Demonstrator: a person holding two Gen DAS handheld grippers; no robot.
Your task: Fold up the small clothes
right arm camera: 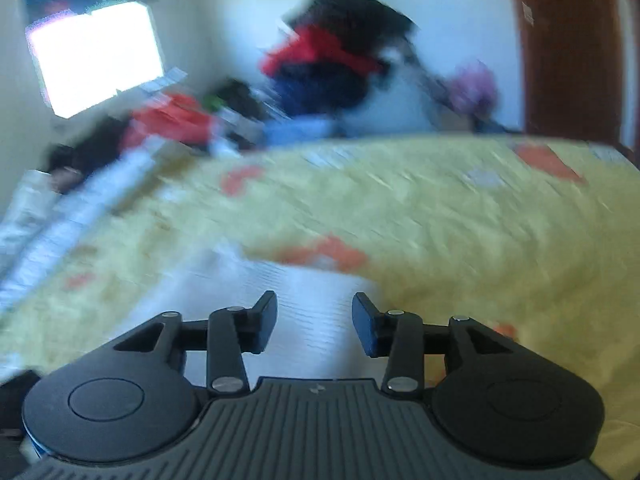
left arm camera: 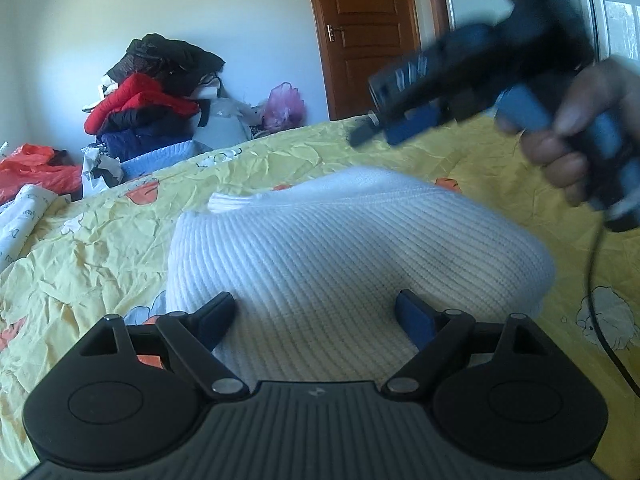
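A white ribbed knit garment (left arm camera: 340,248) lies folded in a rounded bundle on the yellow cartoon-print bedsheet (left arm camera: 88,248). My left gripper (left arm camera: 316,312) sits low over its near edge, jaws wide open, one finger at each side of the knit and nothing pinched. In the left wrist view my right gripper (left arm camera: 376,110) hovers blurred above the far right of the garment, held by a person's hand (left arm camera: 576,128). The right wrist view is motion-blurred: the right gripper (right arm camera: 316,320) stands open above the white knit (right arm camera: 312,292), with nothing between its fingers.
A heap of red, black and navy clothes (left arm camera: 152,96) is stacked against the wall beyond the bed. Orange cloth (left arm camera: 36,168) and a printed white sheet (left arm camera: 20,216) lie at the left. A pink bag (left arm camera: 284,108) sits by the wooden door (left arm camera: 368,36). A black cable (left arm camera: 596,288) hangs at right.
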